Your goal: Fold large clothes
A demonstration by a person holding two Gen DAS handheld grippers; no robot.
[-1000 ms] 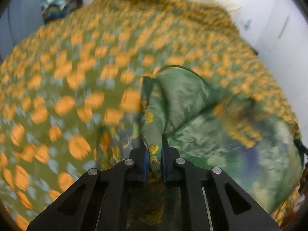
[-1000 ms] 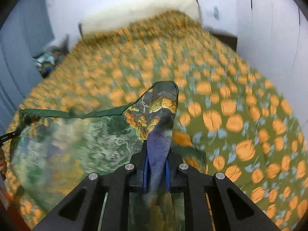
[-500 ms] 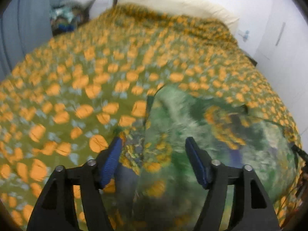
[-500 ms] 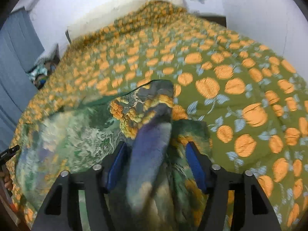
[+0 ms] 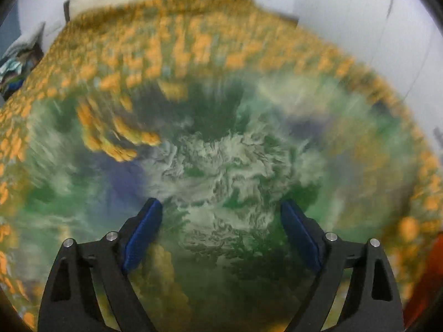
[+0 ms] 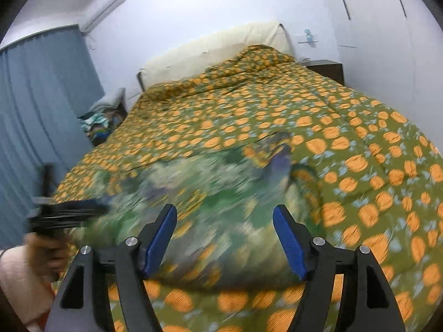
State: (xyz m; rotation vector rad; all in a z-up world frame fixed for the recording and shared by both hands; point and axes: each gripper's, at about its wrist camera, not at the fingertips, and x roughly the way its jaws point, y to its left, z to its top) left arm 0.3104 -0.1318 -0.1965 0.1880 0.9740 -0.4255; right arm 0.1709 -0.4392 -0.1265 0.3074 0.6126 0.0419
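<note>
The left hand-held gripper (image 5: 220, 215) stands wide, its jaws having just been opening, with nothing pinched; the garment (image 5: 229, 166) lies spread directly ahead of and below its blue pads (image 5: 142, 228). The right hand-held gripper (image 6: 224, 221) likewise has just been opening and holds nothing, the garment lying ahead of it on the bed (image 6: 373, 166). A fold looks just released; next comes choosing fresh edges to pinch. The cloth is thin, limp, marbled green and orange; the quilt beneath is padded, orange-spotted.
</note>
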